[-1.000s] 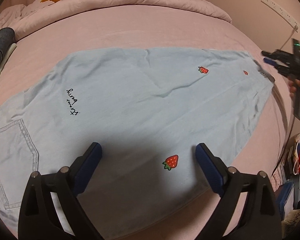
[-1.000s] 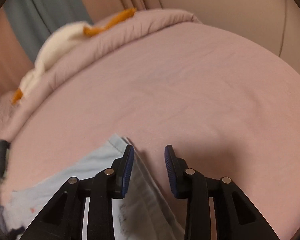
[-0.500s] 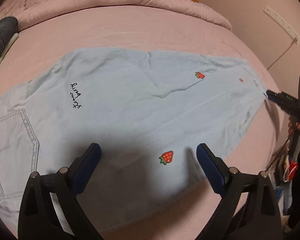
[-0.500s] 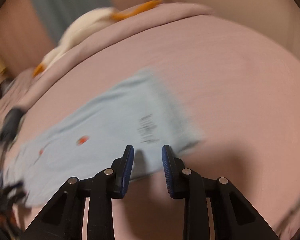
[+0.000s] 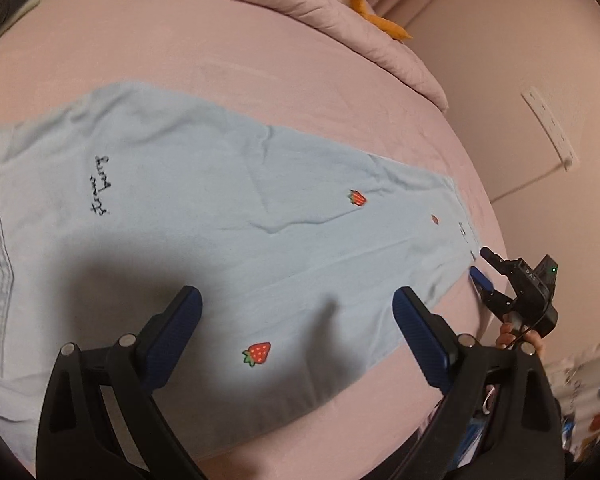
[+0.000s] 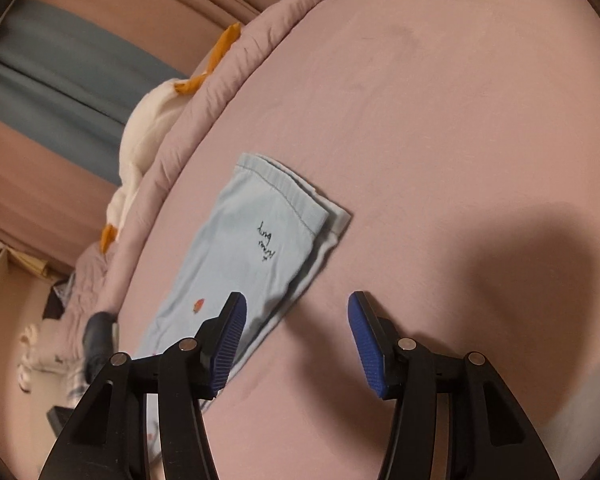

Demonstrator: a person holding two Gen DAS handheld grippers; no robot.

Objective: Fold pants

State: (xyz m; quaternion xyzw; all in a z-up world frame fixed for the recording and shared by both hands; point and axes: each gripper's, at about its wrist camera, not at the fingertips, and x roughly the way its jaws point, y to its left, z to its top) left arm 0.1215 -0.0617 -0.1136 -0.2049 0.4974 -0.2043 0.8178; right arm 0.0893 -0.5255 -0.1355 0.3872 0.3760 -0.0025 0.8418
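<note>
We hover both grippers, left [image 5: 294, 320] and right [image 6: 296, 330], jaws wide, over the flat pants [image 5: 220, 220]; next we grab the hem.

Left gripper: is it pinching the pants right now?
No, the left gripper hangs wide open above the light blue pants, holding nothing.

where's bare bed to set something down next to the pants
Bare sheet lies past the waistband of the pants, and between the pants and the rolled duvet. It is crowded near the cuffs, where the right claw hovers.
</note>
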